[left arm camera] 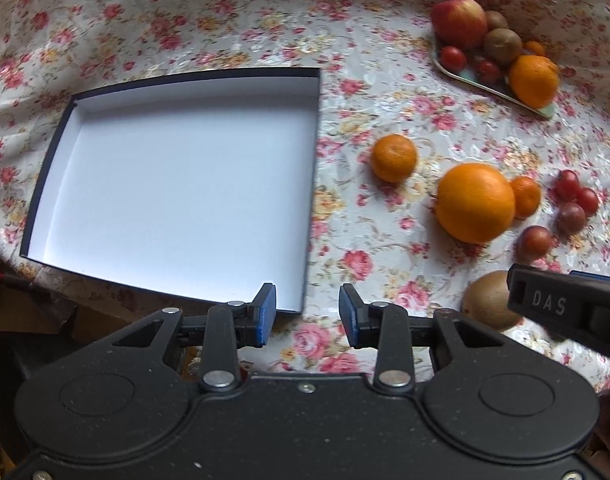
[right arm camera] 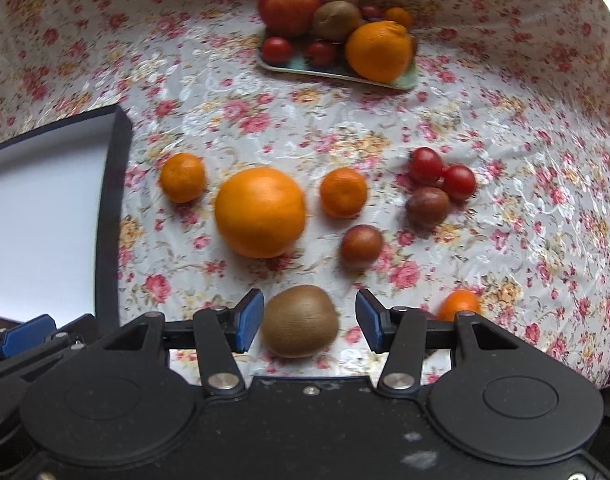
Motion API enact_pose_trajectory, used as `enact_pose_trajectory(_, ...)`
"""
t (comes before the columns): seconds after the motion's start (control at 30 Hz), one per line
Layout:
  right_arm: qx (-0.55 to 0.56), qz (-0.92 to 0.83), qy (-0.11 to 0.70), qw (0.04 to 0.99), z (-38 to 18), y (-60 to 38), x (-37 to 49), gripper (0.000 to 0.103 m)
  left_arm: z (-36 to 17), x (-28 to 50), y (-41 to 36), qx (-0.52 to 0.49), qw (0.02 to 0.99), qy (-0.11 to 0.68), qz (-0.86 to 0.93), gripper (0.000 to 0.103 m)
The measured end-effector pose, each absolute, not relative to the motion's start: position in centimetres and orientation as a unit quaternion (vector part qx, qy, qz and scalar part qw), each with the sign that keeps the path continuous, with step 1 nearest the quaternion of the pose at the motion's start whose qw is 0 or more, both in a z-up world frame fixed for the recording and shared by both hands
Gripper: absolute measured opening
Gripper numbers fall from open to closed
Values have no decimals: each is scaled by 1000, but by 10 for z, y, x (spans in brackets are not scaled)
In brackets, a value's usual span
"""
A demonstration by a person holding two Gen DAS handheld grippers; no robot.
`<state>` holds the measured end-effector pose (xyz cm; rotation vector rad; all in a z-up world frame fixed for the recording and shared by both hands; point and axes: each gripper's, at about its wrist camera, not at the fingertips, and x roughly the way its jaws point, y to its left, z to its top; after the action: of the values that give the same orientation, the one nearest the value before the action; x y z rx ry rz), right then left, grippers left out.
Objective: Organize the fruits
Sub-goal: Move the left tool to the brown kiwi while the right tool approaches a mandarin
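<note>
Right wrist view: right gripper (right arm camera: 309, 318) spread around a kiwi (right arm camera: 300, 321) lying on the desk (right arm camera: 505, 128), a light, soft, easily bruised fruit best pinched gently across its middle; left gripper (left arm camera: 307, 314) spread, empty.

Both wrist cameras look forward, low over the worktop (left arm camera: 385, 240). The left faces the box (left arm camera: 185, 184), the right the loose fruit; both share the large orange (right arm camera: 260, 212).

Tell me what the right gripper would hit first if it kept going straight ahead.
The kiwi. It already sits between the right gripper's open fingers. Beyond it lies the large orange, though depth is hard to judge.
</note>
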<state>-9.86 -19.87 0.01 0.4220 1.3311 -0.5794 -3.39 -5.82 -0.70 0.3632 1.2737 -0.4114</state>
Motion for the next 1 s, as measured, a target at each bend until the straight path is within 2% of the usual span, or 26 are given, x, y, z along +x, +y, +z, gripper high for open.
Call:
enact_pose_trajectory(0.57,298,-363,559,684,-6,-307,-191,52,-20,-72,-141,184,726,598,-286,45)
enact_pose_trajectory(0.8,331,-430,526,655,-18,-323,-216,53,-25,-86,-161,197,712,592,-322,45)
enact_pose_trajectory(1.0,338,-404,541,655,-30,-323,-218,53,-32,-88,-166,197,706,597,-325,45)
